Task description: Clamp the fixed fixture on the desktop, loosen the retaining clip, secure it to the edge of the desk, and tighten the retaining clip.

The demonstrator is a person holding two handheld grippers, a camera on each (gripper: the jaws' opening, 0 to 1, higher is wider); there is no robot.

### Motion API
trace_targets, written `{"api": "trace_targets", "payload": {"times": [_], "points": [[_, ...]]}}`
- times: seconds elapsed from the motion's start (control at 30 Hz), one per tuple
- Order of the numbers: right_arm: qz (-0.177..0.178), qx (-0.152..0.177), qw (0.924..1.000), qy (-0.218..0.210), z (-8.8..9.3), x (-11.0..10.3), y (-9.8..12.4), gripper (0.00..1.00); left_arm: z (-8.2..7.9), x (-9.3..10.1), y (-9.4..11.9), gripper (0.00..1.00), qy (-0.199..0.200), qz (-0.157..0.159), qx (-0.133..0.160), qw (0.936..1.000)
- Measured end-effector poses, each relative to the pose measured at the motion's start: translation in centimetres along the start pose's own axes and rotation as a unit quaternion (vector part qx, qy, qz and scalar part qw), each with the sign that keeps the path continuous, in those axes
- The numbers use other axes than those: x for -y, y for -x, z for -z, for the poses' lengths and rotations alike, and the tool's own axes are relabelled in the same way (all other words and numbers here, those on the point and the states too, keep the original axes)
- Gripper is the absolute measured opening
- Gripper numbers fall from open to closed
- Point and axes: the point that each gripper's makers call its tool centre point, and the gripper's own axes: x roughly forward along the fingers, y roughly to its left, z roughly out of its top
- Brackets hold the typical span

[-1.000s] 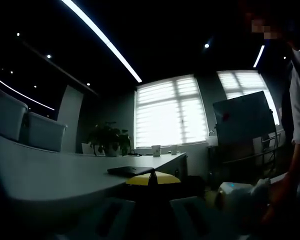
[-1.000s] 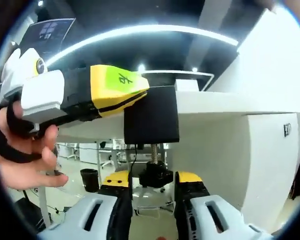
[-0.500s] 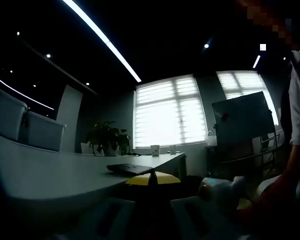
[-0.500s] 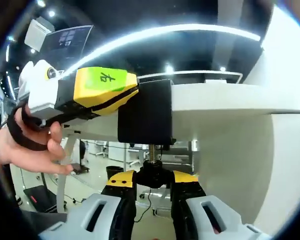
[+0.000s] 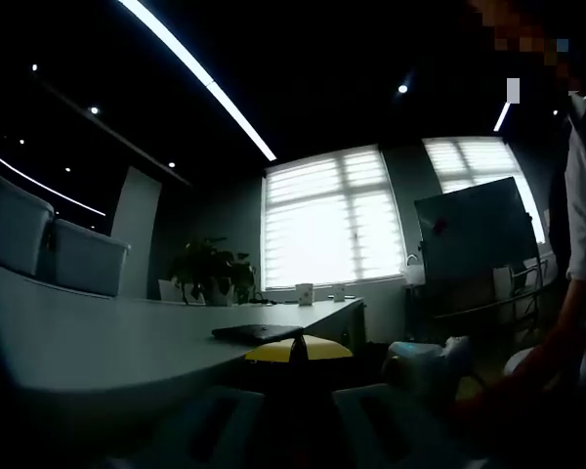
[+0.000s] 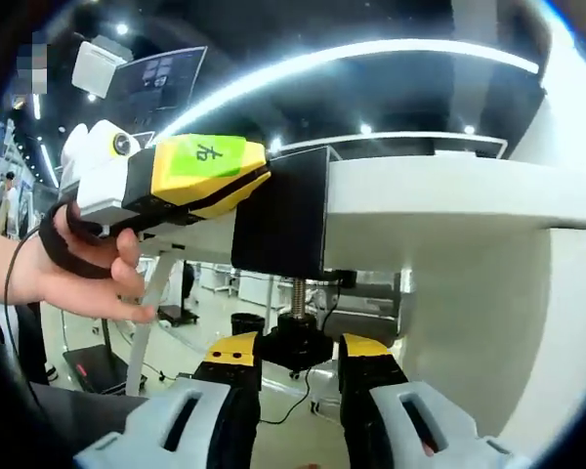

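Note:
A black clamp fixture (image 6: 278, 215) sits on the edge of the white desk (image 6: 439, 191). Its threaded screw (image 6: 298, 293) hangs below, ending in a black knob (image 6: 295, 347). My right gripper (image 6: 297, 354) is shut on that knob, one yellow-tipped jaw on each side. My left gripper (image 6: 254, 186), yellow with a green label and held by a hand (image 6: 88, 283), comes in from the left and is shut on the fixture's body. In the left gripper view its yellow tips (image 5: 296, 349) meet over the dark fixture at the desk edge (image 5: 98, 352), and the right gripper (image 5: 420, 363) shows low on the right.
On the desktop lie a dark flat device (image 5: 254, 333), a potted plant (image 5: 213, 272) and cups (image 5: 304, 293). Pale chairs (image 5: 54, 249) stand at the left, a board on a stand (image 5: 474, 234) at the right. Under the desk are table legs (image 6: 146, 313) and a bin (image 6: 242, 322).
The right gripper view has tilted and shifted a little around the knob. In the left gripper view the right gripper has moved slightly. The fixture and the left gripper stay put.

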Motion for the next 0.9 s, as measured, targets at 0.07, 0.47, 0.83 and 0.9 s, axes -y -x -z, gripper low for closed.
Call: {"api": "trace_targets", "payload": {"times": [0.07,0.47,0.83,0.9], "points": [[0.029,-0.011,0.9995,-0.001,0.6,0.0,0.4,0.46,-0.2,-0.1,0.0,0.01,0.0,-0.001,0.002,1.0],[0.1,-0.003,0.995,0.0,-0.1,0.6,0.1,0.27,-0.3,-0.2,-0.1,0.01,-0.002,0.0,0.0,1.0],[0.053,-0.001,0.9986,0.007,0.0,0.4,-0.1,0.26,-0.2,-0.2,-0.1,0.01,-0.001,0.0,0.001,1.0],[0.019,0.0,0.9998,0.009,0.0,0.0,-0.2,0.26,-0.2,-0.2,-0.1,0.01,-0.001,0.0,0.002,1.0]]}}
